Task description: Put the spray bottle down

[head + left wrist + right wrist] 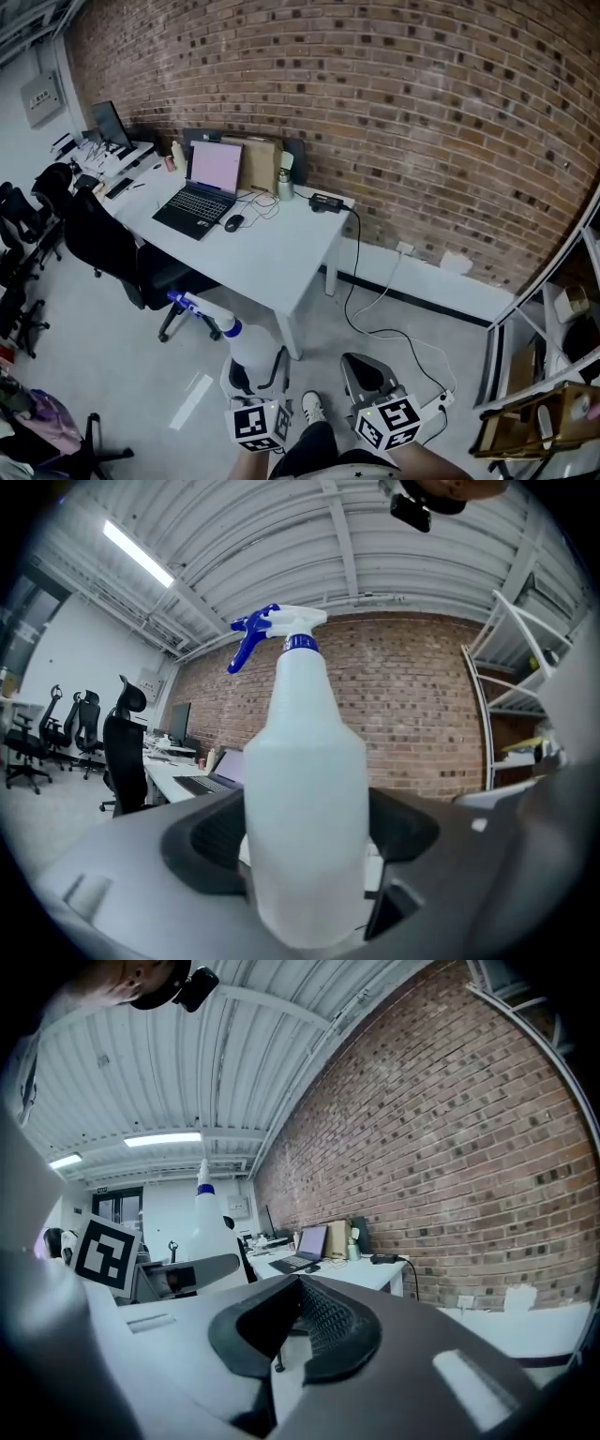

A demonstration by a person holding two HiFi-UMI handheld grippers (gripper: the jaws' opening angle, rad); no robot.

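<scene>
Closest to us, at the bottom centre of the head view, the left gripper (257, 371) clamps the white body of the spray bottle (239, 339). The bottle hangs over the grey floor, its blue trigger head pointing toward the left of the frame. In the left gripper view the bottle (305, 827) fills the middle, pinched between both dark pads, and we cannot see its base below the jaws.

Just right of it, the right gripper (364, 373) has its jaws drawn together with nothing between them, which the right gripper view (298, 1330) confirms. There only the bottle's neck and shoulder show at the left, the rest behind the other gripper.

A shoe (312, 405) peeks out between the grippers, and the legs are cut off by the bottom edge.

Farther up stands a white desk (281, 262) with an open laptop (202, 187) and a mouse (233, 222). A black office chair (112, 248) sits at its left side.

Beyond runs the brick wall (422, 122). Metal shelving (548, 375) is cropped by the right edge, its contents too dim to name.
</scene>
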